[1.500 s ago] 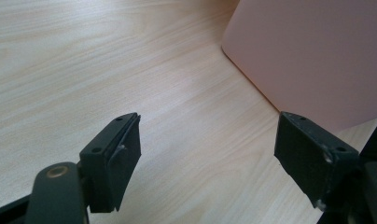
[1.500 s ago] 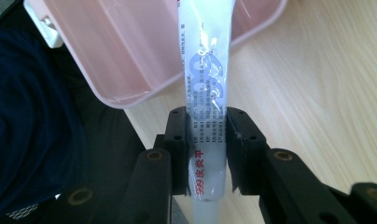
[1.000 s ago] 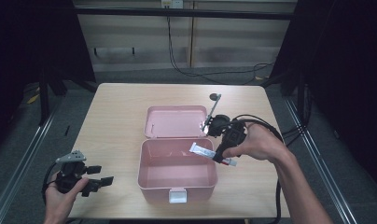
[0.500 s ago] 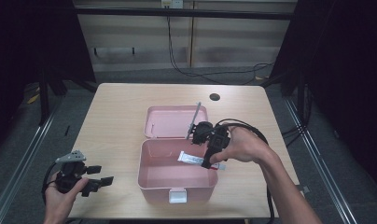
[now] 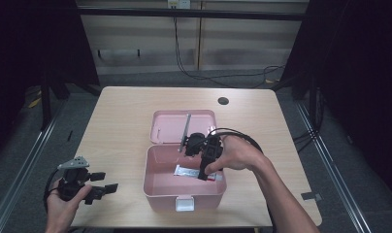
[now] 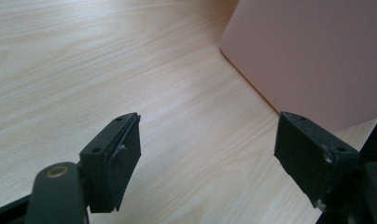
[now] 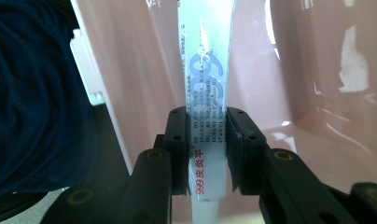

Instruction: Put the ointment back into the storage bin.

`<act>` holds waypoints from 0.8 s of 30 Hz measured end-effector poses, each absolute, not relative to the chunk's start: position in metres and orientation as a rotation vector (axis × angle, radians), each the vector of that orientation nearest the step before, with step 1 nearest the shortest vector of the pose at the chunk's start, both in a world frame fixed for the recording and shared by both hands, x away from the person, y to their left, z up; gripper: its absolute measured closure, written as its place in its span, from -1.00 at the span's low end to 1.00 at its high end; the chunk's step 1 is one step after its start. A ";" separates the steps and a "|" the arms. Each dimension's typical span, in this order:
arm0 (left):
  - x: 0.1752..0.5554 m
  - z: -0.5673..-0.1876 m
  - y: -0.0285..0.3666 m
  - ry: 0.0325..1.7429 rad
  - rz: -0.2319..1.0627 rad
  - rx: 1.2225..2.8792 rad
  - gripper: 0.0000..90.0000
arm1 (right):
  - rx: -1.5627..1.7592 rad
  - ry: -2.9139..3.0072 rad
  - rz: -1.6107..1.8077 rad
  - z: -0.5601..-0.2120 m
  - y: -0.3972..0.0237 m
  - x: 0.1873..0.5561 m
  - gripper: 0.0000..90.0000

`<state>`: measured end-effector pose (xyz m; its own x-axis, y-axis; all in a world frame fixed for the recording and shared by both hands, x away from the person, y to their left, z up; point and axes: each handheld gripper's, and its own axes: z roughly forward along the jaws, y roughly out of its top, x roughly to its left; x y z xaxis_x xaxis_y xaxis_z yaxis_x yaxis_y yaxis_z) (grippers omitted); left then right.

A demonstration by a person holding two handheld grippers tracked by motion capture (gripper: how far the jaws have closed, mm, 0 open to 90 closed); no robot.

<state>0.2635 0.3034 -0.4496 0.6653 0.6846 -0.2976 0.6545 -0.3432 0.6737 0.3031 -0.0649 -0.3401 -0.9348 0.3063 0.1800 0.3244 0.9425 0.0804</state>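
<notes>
From above, the right gripper (image 5: 204,167) hangs inside the open pink box (image 5: 155,187), clamped on a white tube (image 5: 191,171) that lies low over the box floor; the lid (image 5: 170,127) rests flat behind, and the left gripper (image 5: 103,188) waits near the table's (image 5: 281,126) front left corner, well apart from the box. In the left gripper view, the jaws stand wide apart over bare wood with nothing between them, the box wall (image 6: 312,60) just beside. In the right gripper view, the pads (image 7: 178,140) pinch the tube (image 7: 206,70) near its cap end, its long body reaching out unsupported toward the box wall (image 7: 130,70). Held so close to one end, the tube could swing or slip on release, or its far end could catch the wall and leave it propped instead of flat.
</notes>
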 end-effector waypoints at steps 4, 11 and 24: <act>0.263 -0.450 0.303 1.033 0.047 2.072 -0.50 | -0.462 -2.925 -0.166 -0.345 -0.059 0.304 0.59; 0.264 -0.450 0.303 1.034 0.048 2.074 -0.50 | -0.420 -2.913 -0.153 -0.357 -0.043 0.304 0.59; 0.263 -0.450 0.302 1.033 0.048 2.068 -0.50 | -0.329 -2.899 -0.094 -0.379 -0.021 0.306 0.59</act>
